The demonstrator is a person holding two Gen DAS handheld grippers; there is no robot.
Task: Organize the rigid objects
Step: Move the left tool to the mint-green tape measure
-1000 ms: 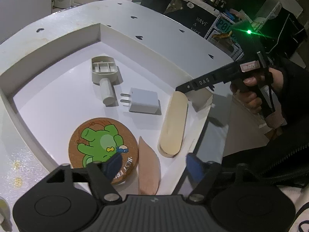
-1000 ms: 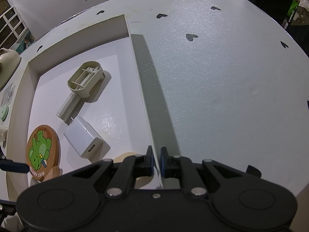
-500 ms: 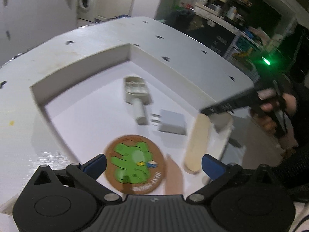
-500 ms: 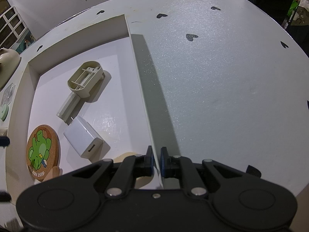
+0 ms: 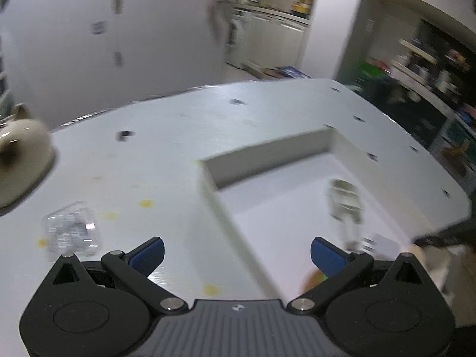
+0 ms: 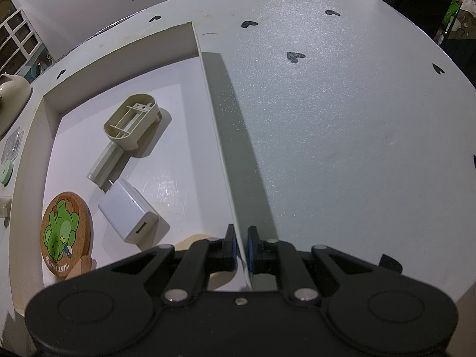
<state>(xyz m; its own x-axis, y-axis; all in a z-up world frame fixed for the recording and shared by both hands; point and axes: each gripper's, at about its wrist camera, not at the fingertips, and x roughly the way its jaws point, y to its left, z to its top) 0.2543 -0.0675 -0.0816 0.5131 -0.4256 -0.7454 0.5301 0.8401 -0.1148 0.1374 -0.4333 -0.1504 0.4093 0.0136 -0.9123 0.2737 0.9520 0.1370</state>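
In the blurred left wrist view, a cream teapot (image 5: 17,160) sat at nine o'clock on the white table (image 5: 166,148), and a clear plastic piece (image 5: 70,229) lay at about eight o'clock, near the left blue pad. The left gripper (image 5: 236,251) had its fingers spread wide with nothing between them, hanging over the table surface and the left wall of the shallow white tray (image 5: 267,151). At three to four o'clock inside the tray, smeared shapes of the beige holder (image 5: 345,199) and the white charger (image 5: 382,242) could be made out.

In the right wrist view, a green round piece (image 6: 6,172) and the clear plastic piece lay at nine o'clock outside the tray's left wall. Inside the tray, the cork coaster (image 6: 67,233) with a green cartoon figure lay at eight o'clock, a tan flat piece (image 6: 80,267) touching its lower edge. The white charger lay just right of the coaster, its prongs toward the stem of the beige holder at ten o'clock. A pale wooden piece (image 6: 196,239) showed partly at six o'clock, behind the gripper. The right gripper (image 6: 242,248) had its fingers pressed together on the tray's right wall, pinching the thin edge between the pads. Right of the wall, from twelve to four o'clock, the table with black heart marks (image 6: 296,56) spread out.
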